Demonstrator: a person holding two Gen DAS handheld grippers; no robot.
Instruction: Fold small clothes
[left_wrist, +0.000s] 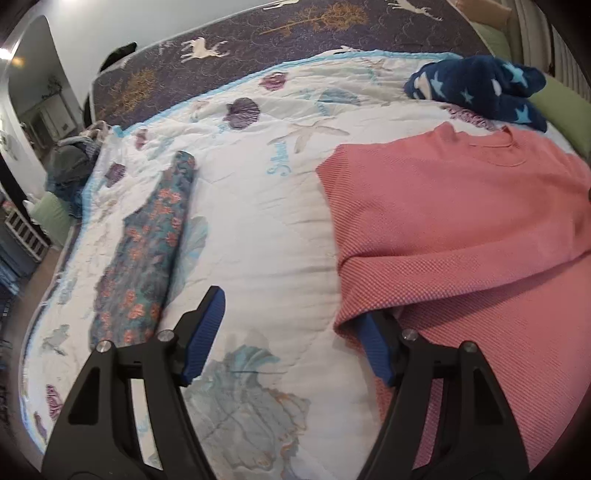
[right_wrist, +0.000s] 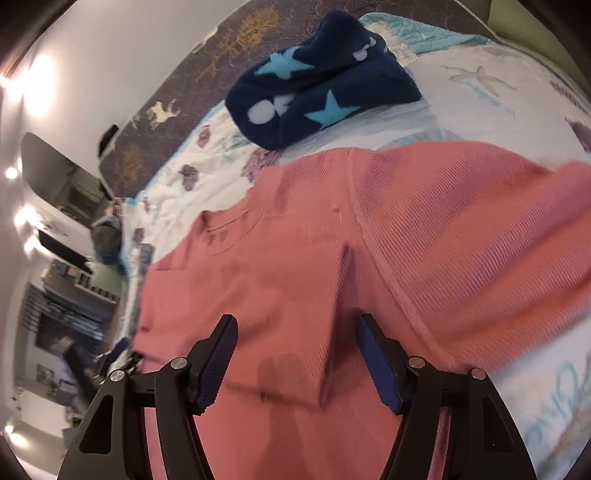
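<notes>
A coral-pink knit shirt (left_wrist: 461, 221) lies spread on the white shell-print quilt (left_wrist: 258, 229), its neckline toward the far side. My left gripper (left_wrist: 291, 306) is open at the shirt's left edge. Its right fingertip is hidden under the lifted hem corner, and its left finger (left_wrist: 207, 325) stands over bare quilt. In the right wrist view the same shirt (right_wrist: 443, 240) fills the middle. My right gripper (right_wrist: 297, 319) is open just above it. A raised pinch-fold of the fabric (right_wrist: 338, 295) stands between the pads, and neither pad touches it.
A rolled teal floral garment (left_wrist: 147, 243) lies on the quilt to the left. A navy fleece piece with light-blue stars (right_wrist: 317, 85) sits beyond the shirt's neckline. A dark deer-print bedspread (left_wrist: 295, 26) covers the far side. Furniture and piled clothes stand past the bed's left edge.
</notes>
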